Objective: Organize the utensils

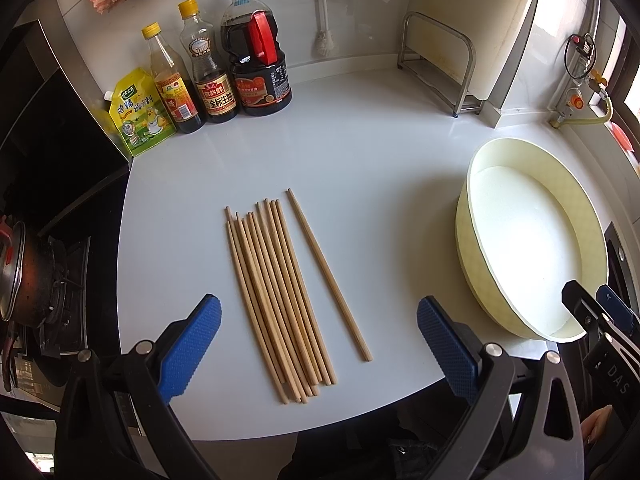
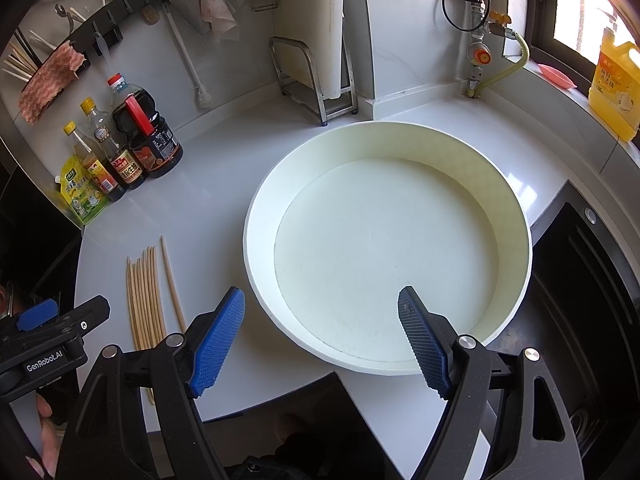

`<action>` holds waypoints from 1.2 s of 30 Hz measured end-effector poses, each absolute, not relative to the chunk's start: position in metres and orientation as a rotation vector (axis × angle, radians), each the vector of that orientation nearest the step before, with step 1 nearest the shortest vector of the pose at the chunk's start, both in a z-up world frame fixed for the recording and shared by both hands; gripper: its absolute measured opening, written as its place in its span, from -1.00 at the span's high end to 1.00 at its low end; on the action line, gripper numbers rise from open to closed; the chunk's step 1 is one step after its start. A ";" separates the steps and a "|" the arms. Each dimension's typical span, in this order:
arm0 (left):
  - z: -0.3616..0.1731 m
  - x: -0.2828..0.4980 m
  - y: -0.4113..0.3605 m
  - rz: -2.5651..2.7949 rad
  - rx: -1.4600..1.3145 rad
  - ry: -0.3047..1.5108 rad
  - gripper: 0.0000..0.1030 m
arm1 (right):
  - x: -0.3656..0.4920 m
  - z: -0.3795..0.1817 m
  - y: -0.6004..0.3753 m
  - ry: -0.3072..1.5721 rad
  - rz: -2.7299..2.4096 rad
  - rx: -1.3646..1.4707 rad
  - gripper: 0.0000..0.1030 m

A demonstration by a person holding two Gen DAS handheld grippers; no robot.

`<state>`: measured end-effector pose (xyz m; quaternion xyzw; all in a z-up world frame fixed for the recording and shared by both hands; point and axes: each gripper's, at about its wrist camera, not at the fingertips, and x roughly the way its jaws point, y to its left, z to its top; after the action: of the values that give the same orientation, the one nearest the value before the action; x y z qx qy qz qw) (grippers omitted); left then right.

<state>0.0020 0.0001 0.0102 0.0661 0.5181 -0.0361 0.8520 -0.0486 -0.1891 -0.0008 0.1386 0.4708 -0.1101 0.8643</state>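
Currently both grippers are hanging wide open and empty: left gripper over wooden chopsticks, right gripper over a round tray.

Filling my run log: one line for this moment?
stage: start | chopsticks: on counter | tray: empty | left gripper: open | right gripper: open

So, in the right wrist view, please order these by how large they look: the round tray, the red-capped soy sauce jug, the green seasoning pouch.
1. round tray, by far the largest
2. red-capped soy sauce jug
3. green seasoning pouch

The tray lies nearer the camera, so part of its lead is nearness.
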 end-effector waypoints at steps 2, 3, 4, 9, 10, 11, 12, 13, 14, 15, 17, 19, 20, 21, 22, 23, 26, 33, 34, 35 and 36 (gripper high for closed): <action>0.010 0.002 0.000 -0.076 0.139 1.090 -0.88 | -0.049 -0.001 -0.188 0.987 -0.230 0.291 -0.47; 0.010 0.002 0.000 -0.076 0.139 1.090 -0.88 | -0.049 -0.001 -0.188 0.987 -0.230 0.291 -0.47; 0.010 0.002 0.000 -0.076 0.139 1.090 -0.88 | -0.049 -0.001 -0.188 0.986 -0.230 0.291 -0.47; 0.010 0.001 0.001 -0.075 0.139 1.090 -0.88 | -0.049 -0.001 -0.188 0.986 -0.231 0.289 -0.47; 0.010 0.001 0.001 -0.075 0.138 1.090 -0.88 | -0.049 -0.001 -0.188 0.987 -0.230 0.289 -0.47; 0.010 0.001 0.001 -0.075 0.139 1.090 -0.88 | -0.049 -0.001 -0.188 0.987 -0.230 0.289 -0.47; 0.010 0.001 0.001 -0.075 0.139 1.089 -0.88 | -0.049 0.000 -0.188 0.987 -0.230 0.289 -0.47; 0.010 0.001 0.001 -0.075 0.139 1.089 -0.88 | -0.049 -0.001 -0.188 0.986 -0.230 0.289 -0.47; 0.010 0.001 0.001 -0.075 0.139 1.090 -0.88 | -0.049 0.000 -0.188 0.986 -0.230 0.289 -0.47; 0.010 0.001 0.001 -0.075 0.139 1.090 -0.88 | -0.049 0.000 -0.188 0.987 -0.231 0.289 -0.47; 0.010 0.001 0.001 -0.075 0.139 1.090 -0.88 | -0.049 -0.001 -0.188 0.986 -0.231 0.289 -0.47; 0.010 0.001 0.001 -0.076 0.139 1.090 -0.88 | -0.049 0.000 -0.188 0.987 -0.231 0.288 -0.47; 0.010 0.001 0.001 -0.076 0.138 1.090 -0.88 | -0.049 -0.001 -0.188 0.987 -0.230 0.289 -0.47; 0.010 0.001 0.001 -0.075 0.139 1.090 -0.88 | -0.048 -0.001 -0.188 0.987 -0.231 0.289 -0.47; 0.010 0.001 0.001 -0.076 0.138 1.090 -0.88 | -0.049 0.000 -0.188 0.987 -0.231 0.288 -0.47; 0.010 0.000 0.001 -0.079 0.137 1.093 -0.88 | -0.048 -0.001 -0.188 0.987 -0.231 0.289 -0.47; 0.011 0.001 0.003 -0.092 0.120 1.101 -0.88 | -0.049 -0.001 -0.188 0.988 -0.230 0.289 -0.47; 0.004 0.005 0.024 -0.044 0.073 1.109 -0.88 | -0.043 -0.002 -0.181 0.982 -0.178 0.279 -0.47; 0.002 0.006 0.030 -0.029 0.062 1.112 -0.88 | -0.042 -0.003 -0.178 0.980 -0.162 0.276 -0.47; -0.002 0.007 0.038 -0.012 0.051 1.117 -0.88 | -0.040 -0.004 -0.174 0.981 -0.143 0.271 -0.47; -0.005 0.009 0.046 0.004 0.041 1.126 -0.88 | -0.038 -0.005 -0.170 0.984 -0.118 0.266 -0.47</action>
<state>0.0088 0.0464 -0.0054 0.0195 0.5339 0.0017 0.8453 -0.0376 -0.1701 -0.0051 0.1271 0.4707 -0.0564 0.8713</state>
